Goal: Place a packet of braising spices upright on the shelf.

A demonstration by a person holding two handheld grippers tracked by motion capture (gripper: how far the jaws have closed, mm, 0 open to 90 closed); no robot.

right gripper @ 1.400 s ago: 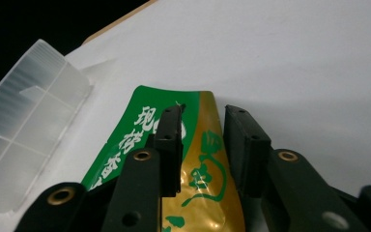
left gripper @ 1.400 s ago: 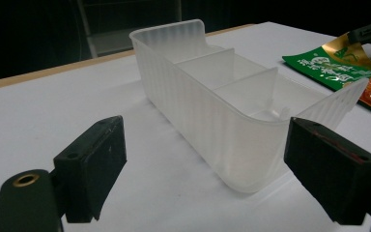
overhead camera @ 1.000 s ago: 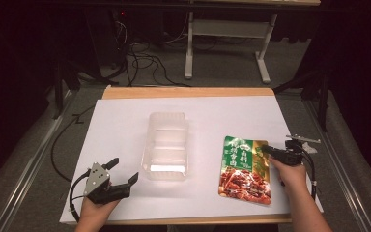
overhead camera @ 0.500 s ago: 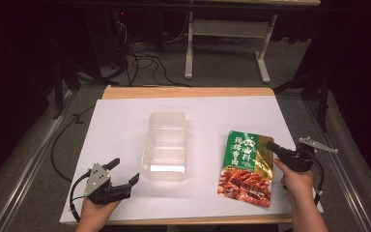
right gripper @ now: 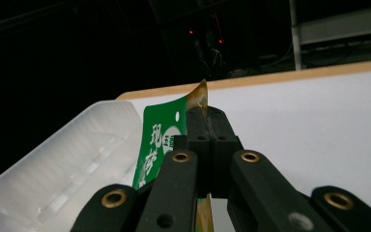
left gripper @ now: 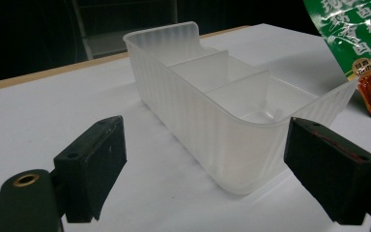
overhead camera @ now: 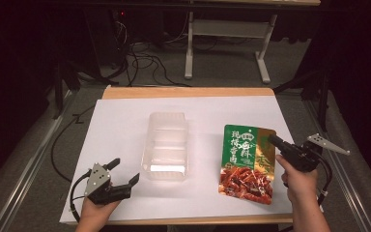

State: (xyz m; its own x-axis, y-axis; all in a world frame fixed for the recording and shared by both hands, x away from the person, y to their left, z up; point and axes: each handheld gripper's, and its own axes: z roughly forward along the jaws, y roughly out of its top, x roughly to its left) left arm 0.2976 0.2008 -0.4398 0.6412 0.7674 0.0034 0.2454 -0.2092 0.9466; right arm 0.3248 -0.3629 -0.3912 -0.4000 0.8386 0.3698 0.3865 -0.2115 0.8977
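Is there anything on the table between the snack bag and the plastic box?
Nothing visible. The right gripper is shut on the snack bag's top corner, and only bare white table lies between it and the clear plastic box. The box's compartments look empty.

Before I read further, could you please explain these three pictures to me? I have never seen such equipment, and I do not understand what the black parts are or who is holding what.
A person sits at a table covered with white paper and holds a hand tool with two black jaws in each hand. One picture comes from a camera above, looking down on the table. The other two come from small cameras mounted on the tools, looking along their jaws.

On the paper stands a clear plastic box with dividers inside; nothing is visible in it. To its right is a green food packet.

The left tool rests near the box's near end with its jaws wide open, holding nothing. The right tool is shut on the packet's top corner, and that end is lifted off the paper.
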